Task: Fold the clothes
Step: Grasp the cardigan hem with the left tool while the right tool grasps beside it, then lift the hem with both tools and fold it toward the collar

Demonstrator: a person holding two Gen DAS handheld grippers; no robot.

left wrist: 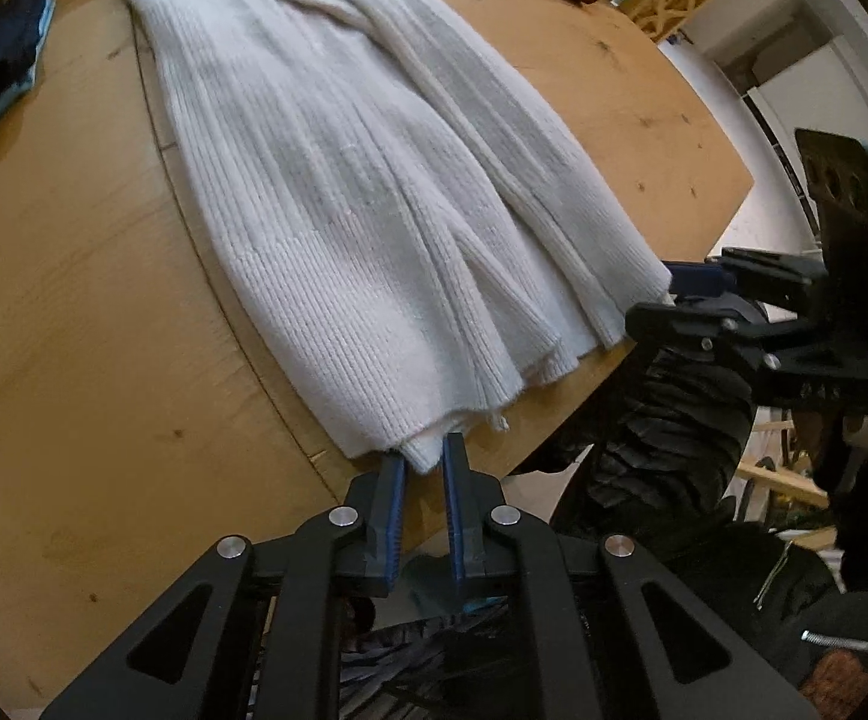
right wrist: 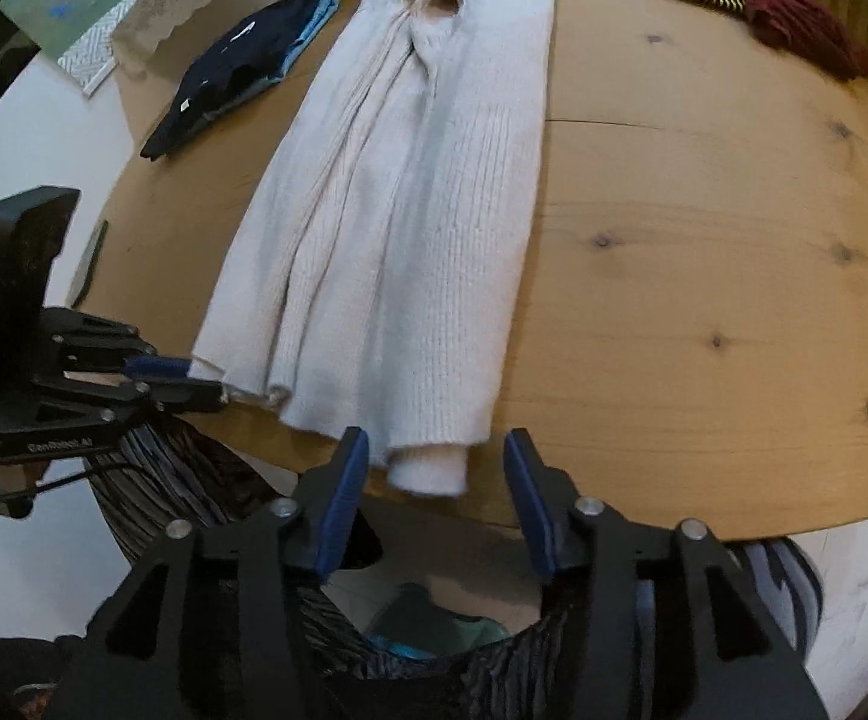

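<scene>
I hold 2 tools at the near edge of the wooden counter point(right wrist: 703, 228), 1 in each hand, both pointing forward along the white ribbed sweater point(right wrist: 410, 210).

My left tool point(left wrist: 423, 459) sits low at the sweater's near left corner. Its 2 blue-padded fingers point(left wrist: 395, 480) stand a little apart with a fold of the hem between their tips; seen from the right wrist, that tool point(right wrist: 194, 377) looks closed onto the knit corner, though I cannot be fully sure the pads press the cloth.

My right tool point(right wrist: 434, 456) hovers at the counter's edge with its jaws spread wide, released, a rolled cuff of the sweater lying between the fingers without touching either pad. From the left wrist it point(left wrist: 682, 291) shows side-on just beside the sweater's right corner.

The sweater lies flat and lengthwise on the counter, sides folded inward into a long narrow strip, neck at the far end, hem just over the near edge.

Counted: 1 white sweater, 1 folded stack of dark blue and light blue clothes point(right wrist: 242, 66) at the far left, and 1 loose pile of dark red and yellow-patterned cloth point(right wrist: 781, 12) at the far right. Each lies well apart from the sweater.
</scene>
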